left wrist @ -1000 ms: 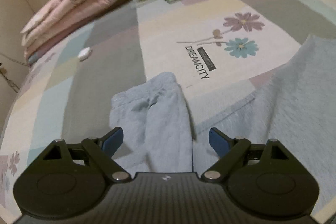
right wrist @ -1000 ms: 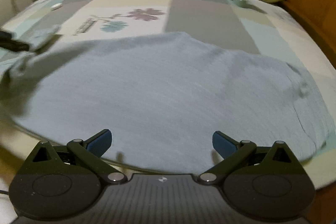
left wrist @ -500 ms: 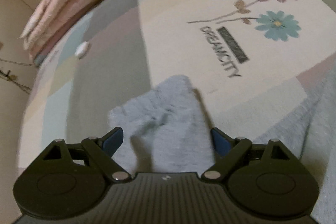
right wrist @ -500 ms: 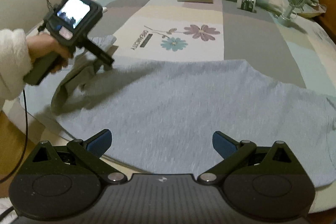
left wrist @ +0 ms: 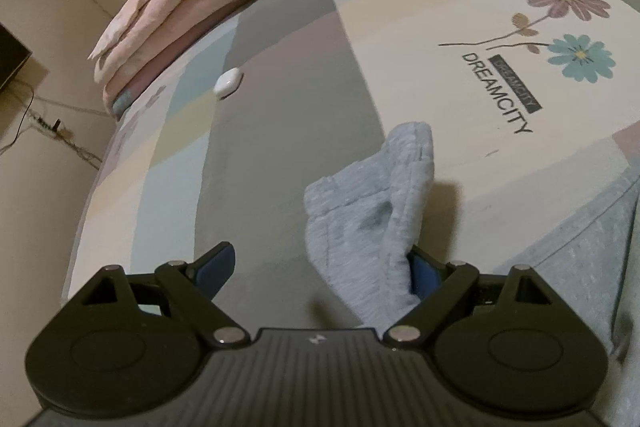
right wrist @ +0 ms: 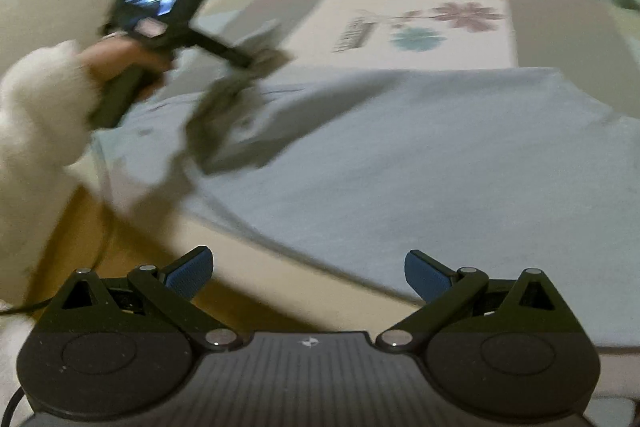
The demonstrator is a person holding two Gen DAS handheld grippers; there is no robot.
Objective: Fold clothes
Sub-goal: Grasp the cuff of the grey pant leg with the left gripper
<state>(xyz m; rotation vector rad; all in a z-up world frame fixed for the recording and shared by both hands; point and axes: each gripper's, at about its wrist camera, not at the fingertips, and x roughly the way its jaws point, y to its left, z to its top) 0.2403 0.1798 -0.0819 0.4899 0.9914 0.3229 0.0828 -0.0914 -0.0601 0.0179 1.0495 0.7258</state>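
Garment (right wrist: 400,163): grey-blue, spread on bed (left wrist: 288,131). Sleeve (left wrist: 372,211): lifted off bed, against one finger of left gripper (left wrist: 322,269), spread wide. Right gripper (right wrist: 309,273): spread wide, empty, above garment hem.

Black handheld tongs, blue-tipped

Each of the left tongs (left wrist: 322,265) and right tongs (right wrist: 309,269) has a ribbed black body, round side discs, silver pivot screws and blue fingertip pads (right wrist: 188,273). The left hand (right wrist: 120,55) shows bare skin below a fluffy white sleeve (right wrist: 38,111).
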